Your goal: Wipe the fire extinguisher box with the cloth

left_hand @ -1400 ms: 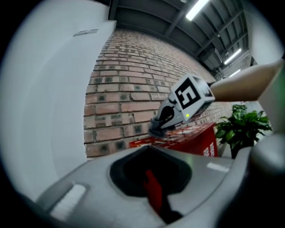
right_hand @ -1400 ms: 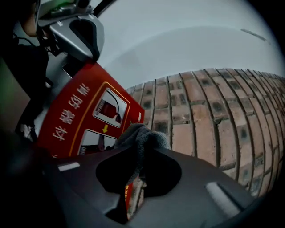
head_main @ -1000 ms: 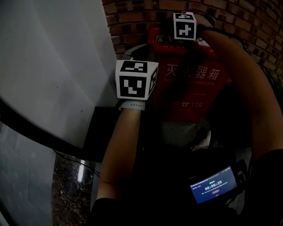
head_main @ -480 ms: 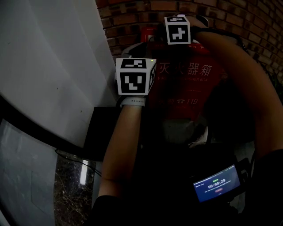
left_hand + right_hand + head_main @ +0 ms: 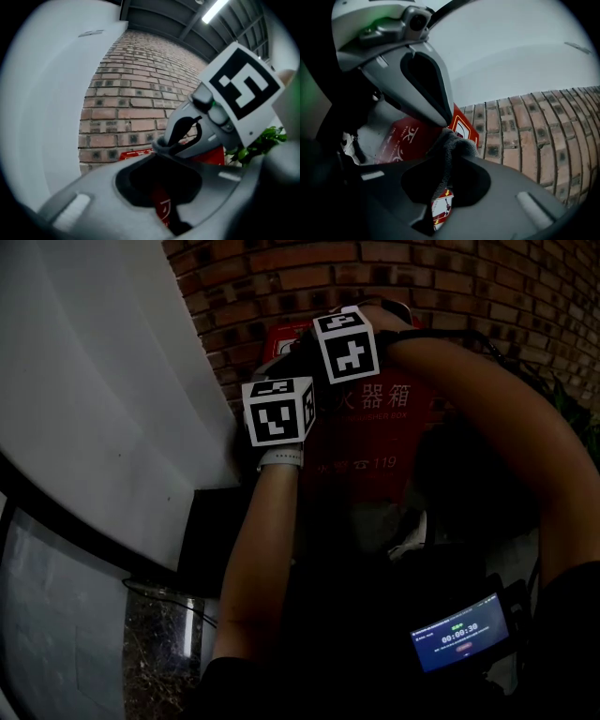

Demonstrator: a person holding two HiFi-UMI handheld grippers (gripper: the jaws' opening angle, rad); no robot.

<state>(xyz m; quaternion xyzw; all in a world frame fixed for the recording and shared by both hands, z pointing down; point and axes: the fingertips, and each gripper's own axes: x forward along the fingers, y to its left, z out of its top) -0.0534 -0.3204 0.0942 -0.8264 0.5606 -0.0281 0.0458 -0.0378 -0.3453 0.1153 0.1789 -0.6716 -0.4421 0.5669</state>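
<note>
At the lower right of the head view a small lit screen (image 5: 458, 634) glows. Near the centre, the left gripper (image 5: 161, 206) has its jaws almost together with nothing between them. Just above it the right gripper (image 5: 443, 180) is clamped on a grey cloth (image 5: 457, 143) at the top edge of the red fire extinguisher box (image 5: 375, 432), upper centre, before a brick wall (image 5: 450, 277).

The left claw (image 5: 161, 187) and right claw (image 5: 443, 187) are smooth grey moulded plastic, with broad jaws around a dark hollow and a pale slot-shaped inset on each. Each carries a white cube printed with black square markers, the left cube (image 5: 277, 412) and the right cube (image 5: 346, 343). A white watch strap (image 5: 280, 458) rings the left wrist. The clothing (image 5: 572, 624) is dark, and the forearms are bare.
</note>
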